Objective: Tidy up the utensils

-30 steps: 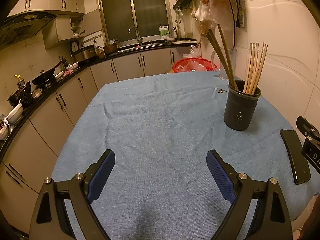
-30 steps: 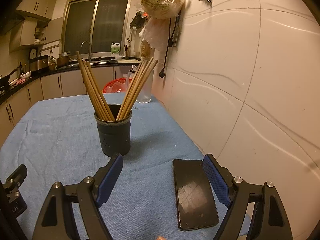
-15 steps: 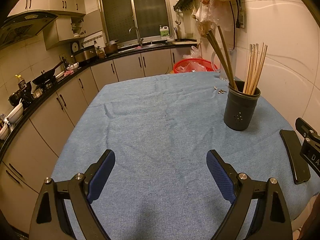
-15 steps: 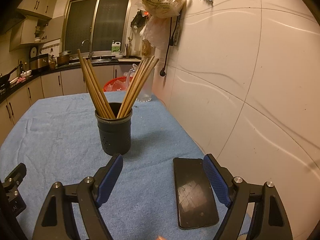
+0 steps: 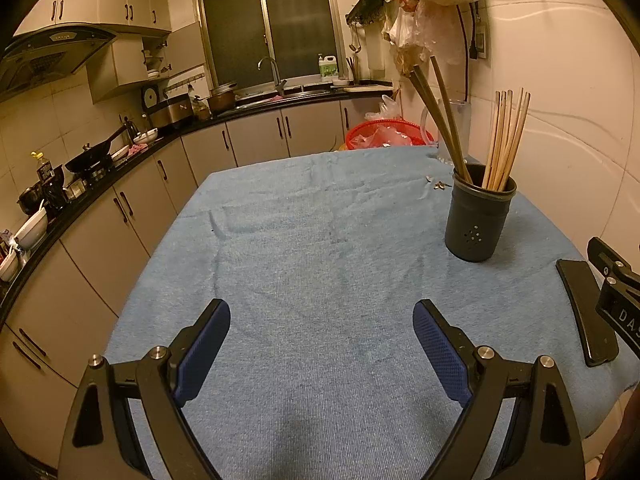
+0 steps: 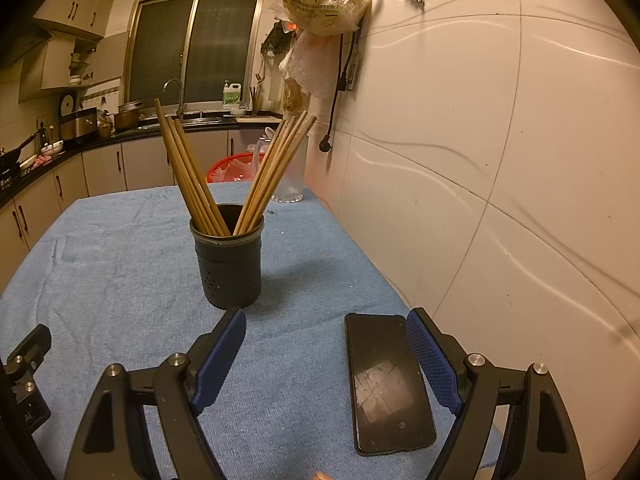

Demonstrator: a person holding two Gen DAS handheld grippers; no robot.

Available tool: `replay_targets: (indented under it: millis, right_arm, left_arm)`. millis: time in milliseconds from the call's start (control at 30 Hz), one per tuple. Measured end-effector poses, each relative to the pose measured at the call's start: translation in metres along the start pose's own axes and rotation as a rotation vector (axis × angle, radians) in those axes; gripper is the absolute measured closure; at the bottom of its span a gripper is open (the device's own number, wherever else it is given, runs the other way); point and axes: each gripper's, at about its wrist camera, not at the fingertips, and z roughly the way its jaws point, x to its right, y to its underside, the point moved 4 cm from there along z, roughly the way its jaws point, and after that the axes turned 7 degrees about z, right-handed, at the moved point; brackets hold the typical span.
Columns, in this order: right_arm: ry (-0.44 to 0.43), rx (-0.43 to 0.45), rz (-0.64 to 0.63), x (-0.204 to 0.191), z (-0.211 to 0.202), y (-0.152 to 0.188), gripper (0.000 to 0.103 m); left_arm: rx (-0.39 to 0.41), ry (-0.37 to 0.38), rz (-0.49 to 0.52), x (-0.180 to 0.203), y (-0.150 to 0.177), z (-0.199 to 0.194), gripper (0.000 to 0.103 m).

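Nearest, the left gripper hangs over bare blue cloth, its fingers spread wide with nothing between them. The right gripper stands equally wide and empty; a dark phone lies flat on the tabletop by its right finger, apparently just set aside. Further off, the black utensil holder stands upright toward the wall side. The chopsticks sit inside, fanned into two leaning bundles, so sorting looks finished, which would explain both grippers idling short of the holder.

White letters "DAS" on the right claw.
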Motion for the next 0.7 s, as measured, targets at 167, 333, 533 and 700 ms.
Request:
replay_targets:
  millis: [167, 333, 533, 700]
  right_arm:
    - [-0.001, 0.000, 0.000, 0.000, -0.003, 0.000, 0.019]
    - [-0.002, 0.002, 0.003, 0.001, -0.005, 0.000, 0.019]
    - [-0.003, 0.010, 0.003, 0.001, -0.008, 0.000, 0.019]
    - [-0.004, 0.014, 0.005, 0.002, -0.013, 0.000, 0.019]
  left_arm:
    - [0.004, -0.003, -0.001, 0.000, 0.000, -0.002, 0.010]
    - [0.008, -0.009, -0.009, -0.001, 0.000, -0.005, 0.010]
    - [0.013, -0.006, -0.010, -0.002, 0.001, -0.009, 0.010]
    - [0.021, -0.010, -0.013, -0.004, 0.001, -0.013, 0.010]
